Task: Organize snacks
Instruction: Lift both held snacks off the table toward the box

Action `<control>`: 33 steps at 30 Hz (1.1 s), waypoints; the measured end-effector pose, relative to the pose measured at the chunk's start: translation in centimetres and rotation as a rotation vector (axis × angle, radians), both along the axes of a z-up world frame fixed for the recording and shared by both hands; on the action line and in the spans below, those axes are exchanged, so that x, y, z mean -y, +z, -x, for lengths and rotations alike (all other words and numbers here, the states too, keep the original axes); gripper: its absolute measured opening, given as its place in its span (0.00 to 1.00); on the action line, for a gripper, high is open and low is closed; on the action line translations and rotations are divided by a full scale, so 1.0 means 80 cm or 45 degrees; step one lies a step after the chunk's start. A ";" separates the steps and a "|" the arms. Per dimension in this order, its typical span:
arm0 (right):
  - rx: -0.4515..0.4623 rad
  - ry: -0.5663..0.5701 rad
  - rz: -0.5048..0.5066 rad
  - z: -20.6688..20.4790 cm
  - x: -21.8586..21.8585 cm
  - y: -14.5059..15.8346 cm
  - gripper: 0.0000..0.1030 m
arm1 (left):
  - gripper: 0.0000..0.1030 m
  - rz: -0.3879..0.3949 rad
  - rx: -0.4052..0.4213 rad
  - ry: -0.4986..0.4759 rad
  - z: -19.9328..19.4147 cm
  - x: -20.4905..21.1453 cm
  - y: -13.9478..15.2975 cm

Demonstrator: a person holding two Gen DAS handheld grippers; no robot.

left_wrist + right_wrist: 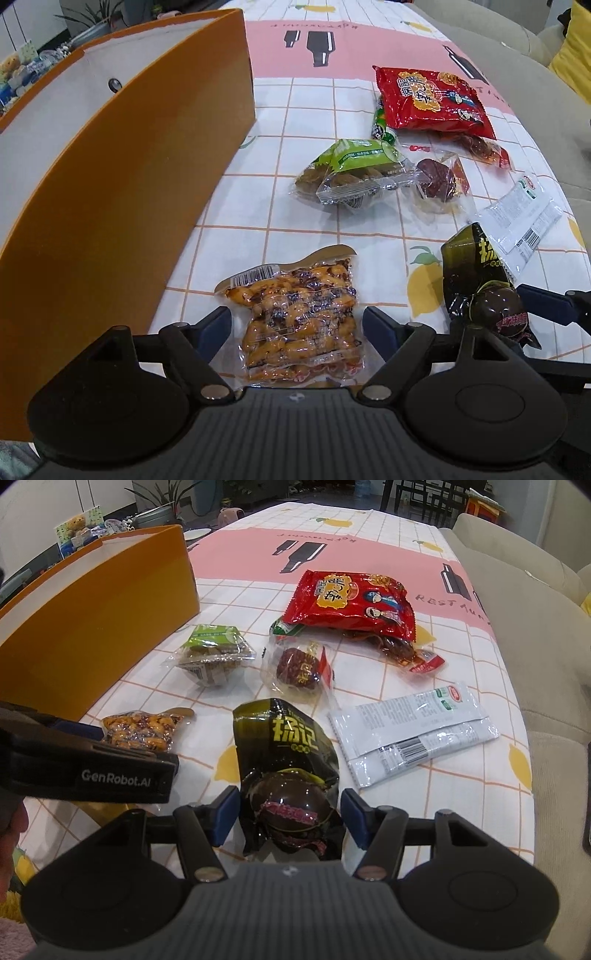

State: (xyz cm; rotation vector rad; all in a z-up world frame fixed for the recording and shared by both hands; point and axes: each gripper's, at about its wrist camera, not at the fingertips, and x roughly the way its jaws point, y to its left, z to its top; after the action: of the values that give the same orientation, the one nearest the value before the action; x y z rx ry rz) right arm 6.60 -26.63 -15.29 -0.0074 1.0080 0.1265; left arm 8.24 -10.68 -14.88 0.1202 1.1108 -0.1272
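Note:
My left gripper (297, 326) is open, its blue-padded fingers either side of a clear pack of orange peanuts (299, 314) lying on the tablecloth; the pack also shows in the right wrist view (142, 729). My right gripper (289, 818) is open around the lower end of a black egg snack packet (286, 760), which also shows in the left wrist view (480, 284). An open orange box (122, 177) stands at the left, also seen in the right wrist view (99, 616).
On the checked tablecloth (424, 805) lie a red snack bag (351, 600), a green-topped biscuit pack (214, 655), a clear pack with a red date (299, 668), a white sachet (413, 731) and a small red-brown pack (406, 653). Beige chairs (546, 635) stand at the right.

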 end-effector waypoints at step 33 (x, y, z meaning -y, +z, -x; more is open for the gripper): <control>0.030 -0.011 0.024 0.009 -0.001 0.015 0.49 | 0.73 0.150 0.126 -0.054 0.021 -0.014 0.026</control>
State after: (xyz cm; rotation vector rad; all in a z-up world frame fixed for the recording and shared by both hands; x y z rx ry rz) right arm 5.91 -26.57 -14.13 -0.0217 0.9854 0.1087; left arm 6.57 -9.53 -12.78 0.0440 1.0000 -0.2217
